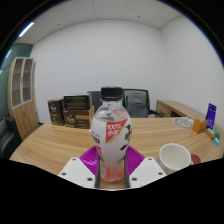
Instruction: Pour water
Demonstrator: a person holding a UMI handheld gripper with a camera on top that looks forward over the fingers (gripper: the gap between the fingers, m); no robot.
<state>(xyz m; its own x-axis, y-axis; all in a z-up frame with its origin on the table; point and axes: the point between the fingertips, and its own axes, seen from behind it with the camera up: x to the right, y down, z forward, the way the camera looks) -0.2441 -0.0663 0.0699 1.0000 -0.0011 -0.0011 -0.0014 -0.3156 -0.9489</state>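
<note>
Tool [112,172] clamped on a bottle [111,140] above a wooden counter [55,148].

The bottle stood upright between the two fingers, both purple pads [92,157] pressed against its lower sides, so the tool held it closed-in at the bottle's width. It was a clear plastic bottle with a pink and white label and a pale cap, and its base showed pinkish between the white finger bodies. A white paper cup [175,157] sat on the counter just beside the right finger, open mouth upward, apart from the bottle. Farther along the counter at the right lay small orange and blue objects and a purple card [210,113]. Beyond the counter stood black office chairs [136,101], dark boxes [70,110] and a wooden cabinet [21,92] against the wall.
</note>
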